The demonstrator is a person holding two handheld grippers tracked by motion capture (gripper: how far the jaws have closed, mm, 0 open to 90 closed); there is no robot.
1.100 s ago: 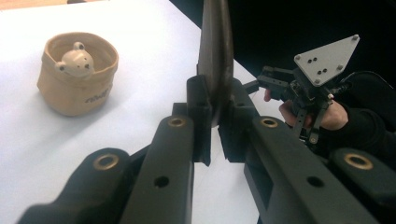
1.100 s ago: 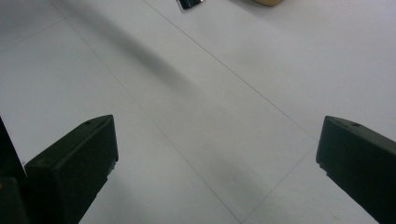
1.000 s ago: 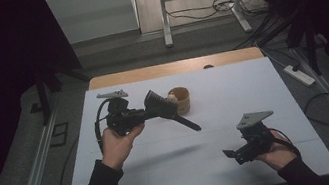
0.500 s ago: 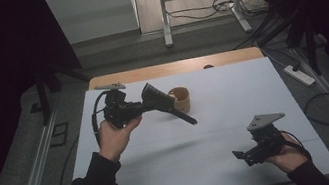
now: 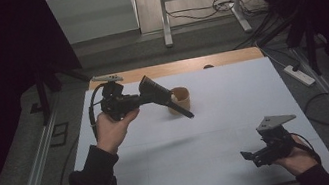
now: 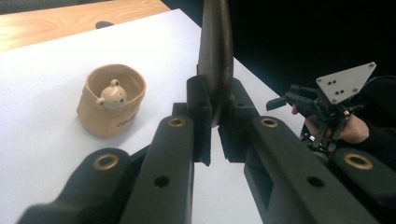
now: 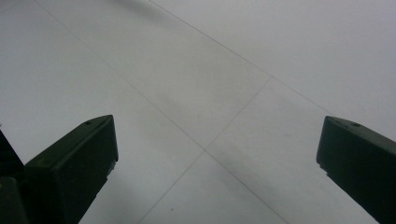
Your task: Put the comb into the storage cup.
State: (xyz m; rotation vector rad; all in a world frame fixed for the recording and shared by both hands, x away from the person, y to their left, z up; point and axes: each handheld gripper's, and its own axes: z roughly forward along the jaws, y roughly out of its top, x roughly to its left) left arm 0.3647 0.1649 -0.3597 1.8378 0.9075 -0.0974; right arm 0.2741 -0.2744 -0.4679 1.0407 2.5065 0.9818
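Above the white table (image 5: 219,129), towards its far left, the left gripper (image 5: 139,99) holds a dark spatula (image 5: 166,100), its jaws clamped on the broad flat blade while the thin handle slopes down to the right, ending just in front of a small tan cup (image 5: 181,100); whether the handle touches the cup I cannot tell. Seen from the left gripper view, the spatula (image 6: 215,60) stands edge-on between the pads, a thin, smooth, dark sheet; it looks light and fairly stiff, though a blade this thin may flex, and its slick faces could slide in a loose pinch, so a firm hold low on the blade near the neck seems the safest place to grip. That cup (image 6: 111,100) sits upright on the table, with a little bear figure inside its rim; it looks like pottery, so probably breakable if knocked. Near the right front corner, the right gripper (image 5: 249,155) hovers low with its jaws apart and nothing between them.
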